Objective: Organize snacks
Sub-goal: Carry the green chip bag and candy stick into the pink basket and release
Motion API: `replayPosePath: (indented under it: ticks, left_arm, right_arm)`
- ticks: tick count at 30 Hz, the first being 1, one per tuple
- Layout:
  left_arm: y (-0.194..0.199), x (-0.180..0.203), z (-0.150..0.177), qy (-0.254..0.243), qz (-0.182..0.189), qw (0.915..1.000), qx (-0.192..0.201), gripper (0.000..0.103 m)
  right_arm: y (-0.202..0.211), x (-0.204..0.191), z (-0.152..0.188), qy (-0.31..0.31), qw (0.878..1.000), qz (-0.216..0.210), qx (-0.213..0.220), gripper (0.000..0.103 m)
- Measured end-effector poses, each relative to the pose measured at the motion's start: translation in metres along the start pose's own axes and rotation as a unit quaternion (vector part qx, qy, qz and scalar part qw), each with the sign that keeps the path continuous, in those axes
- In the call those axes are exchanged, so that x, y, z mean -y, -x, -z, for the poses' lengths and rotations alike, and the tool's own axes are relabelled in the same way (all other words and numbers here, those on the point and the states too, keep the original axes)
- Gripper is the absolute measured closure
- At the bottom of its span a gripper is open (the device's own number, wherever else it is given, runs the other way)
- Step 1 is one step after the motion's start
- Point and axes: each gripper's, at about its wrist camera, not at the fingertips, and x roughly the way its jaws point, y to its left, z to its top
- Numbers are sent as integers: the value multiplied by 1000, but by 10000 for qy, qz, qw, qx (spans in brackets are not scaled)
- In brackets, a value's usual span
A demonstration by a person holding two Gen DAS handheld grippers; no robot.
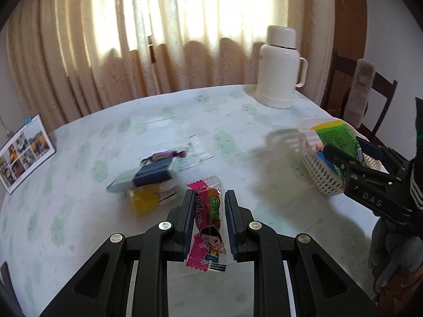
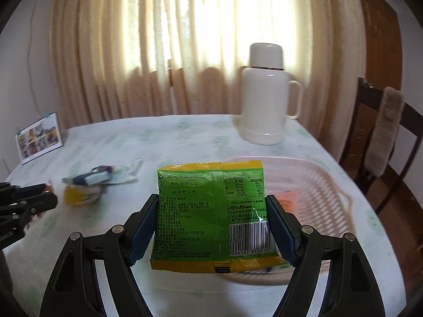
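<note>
Snacks lie in three places: one small pile [image 1: 153, 177] on the table [image 1: 79, 237], some in one basket [image 2: 317, 185], and one packet in each gripper.

One table carries everything, covered with a white cloth printed with pale green shapes. One white flask [image 1: 280, 68] with a handle stands at its far right, and one photo card [image 1: 25, 155] stands at its far left edge. One dark wooden chair [image 2: 383, 132] sits beyond the right side of the table.

One pale slotted basket stands on the right part of the table. In the right wrist view an orange-pink packet [image 2: 288, 198] lies on its floor; other contents are too hidden to count.

The pile, left of the table's middle, holds a yellow packet [image 1: 144, 200], a dark blue box [image 1: 153, 175], a pale blue packet [image 1: 120, 183] and a purple-wrapped sweet [image 1: 164, 155]; blur prevents a surer count.

The right gripper [image 2: 212, 222] has its fingers clamped on one green and yellow packet [image 2: 201, 216], held upright at the basket's near left rim, over both rim and table.

The left gripper [image 1: 208, 208] has its fingers pressed against one slim pink packet [image 1: 208, 227] bearing a cartoon boy, held above the table near the pile.
</note>
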Motion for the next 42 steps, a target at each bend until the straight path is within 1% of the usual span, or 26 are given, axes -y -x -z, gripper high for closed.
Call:
replayPosePath:
  ticks: [5, 10, 13, 14, 19, 26, 30, 36, 42]
  left_arm:
    - [-4, 19, -9, -156, 82, 9998, 10, 83]
    - [-6, 36, -15, -289, 136, 9995, 32, 83]
    - [-8, 45, -20, -358, 164, 9992, 43, 83]
    - [-8, 47, -21, -379, 172, 9991, 42, 83]
    - [-13, 62, -28, -507, 218, 9985, 43, 83]
    - [-17, 83, -40, -637, 290, 9975, 100, 83]
    - [-22, 93, -46, -665, 326, 9972, 104, 83]
    - [-30, 105, -53, -670, 416, 9969, 47, 83]
    - [-38, 117, -60, -695, 484, 9964, 11, 83]
  right_arm:
    - [-5, 22, -2, -168, 9996, 217, 44, 25]
    - [-11, 38, -4, -195, 9986, 489, 85, 24]
    - [-14, 45, -2, -261, 9979, 592, 107, 22]
    - [-15, 47, -1, -300, 9976, 611, 96, 20]
    - [-20, 57, 1, -461, 9974, 561, 40, 19]
    - [-18, 62, 2, -557, 9970, 518, 112, 19]
    - [-17, 64, 2, -623, 9969, 462, 141, 18]
    - [-10, 75, 2, -905, 9948, 382, 275, 18]
    - [-8, 79, 2, -987, 9939, 382, 324, 18]
